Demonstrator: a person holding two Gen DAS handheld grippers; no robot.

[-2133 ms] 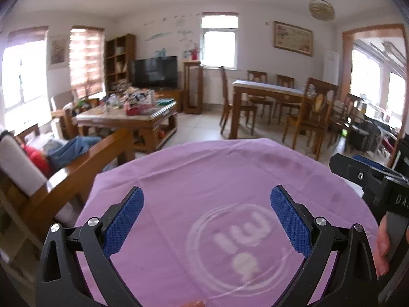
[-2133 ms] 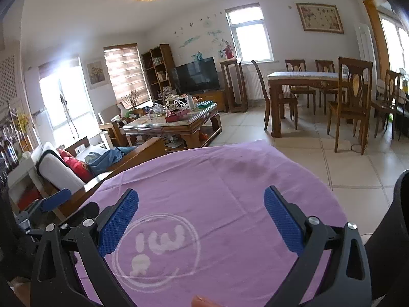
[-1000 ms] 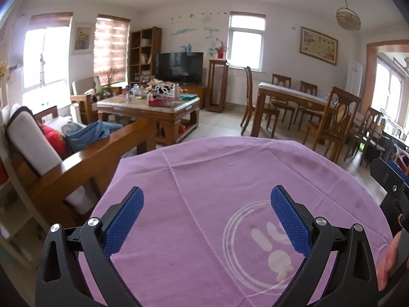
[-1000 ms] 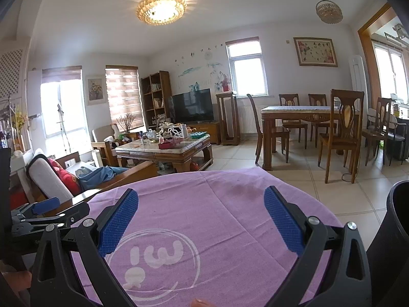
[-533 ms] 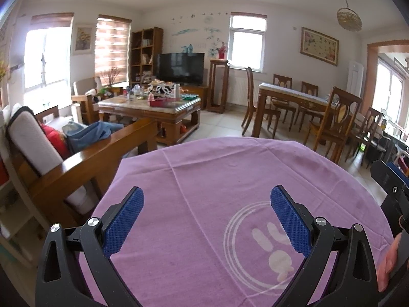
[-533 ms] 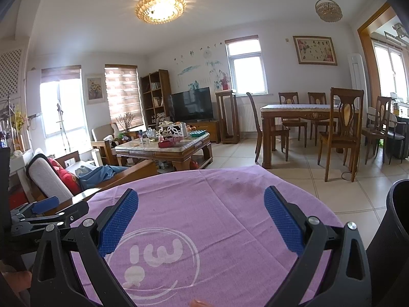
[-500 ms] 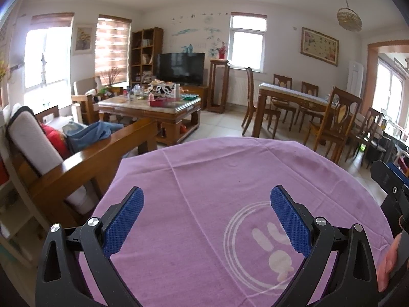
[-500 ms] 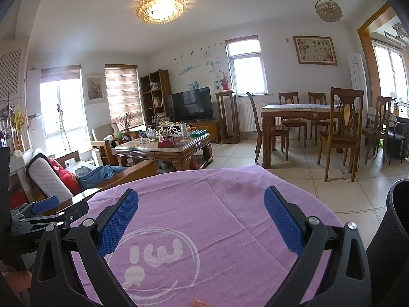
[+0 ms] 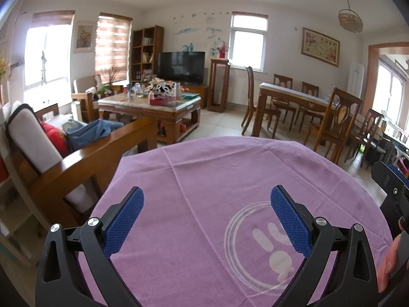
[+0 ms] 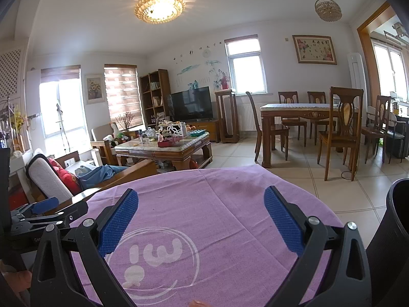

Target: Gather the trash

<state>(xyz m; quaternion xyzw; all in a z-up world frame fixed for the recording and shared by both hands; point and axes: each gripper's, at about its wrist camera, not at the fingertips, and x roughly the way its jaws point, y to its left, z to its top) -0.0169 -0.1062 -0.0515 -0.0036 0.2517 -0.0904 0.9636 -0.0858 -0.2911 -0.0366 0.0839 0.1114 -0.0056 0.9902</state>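
- Trash itself does not show on the purple cloth (image 9: 204,179) in either view; its surface is bare save for a white circular logo (image 9: 268,250) and a faint dark stain (image 10: 240,186).
- The nearest task thing is a dark round bin (image 10: 393,230) at the right edge of the right wrist view, just beside the table and off to the right of the right gripper (image 10: 200,207).
- That gripper hovers over the cloth with its blue-padded fingers (image 10: 117,220) spread wide and nothing between them.
- The left gripper (image 9: 207,204) likewise stands wide apart and empty above the logo.
- The left wrist view shows part of the right gripper at its right edge, with a fingertip (image 9: 388,263) of the holding hand; the bin does not appear there.
- The right wrist view alone shows the lit ceiling lamp (image 10: 159,6) in full, and the left gripper's tip at its left edge.
- Both views show a cluttered coffee table (image 9: 150,102), well apart from the grippers; whether anything on it is trash cannot be told.
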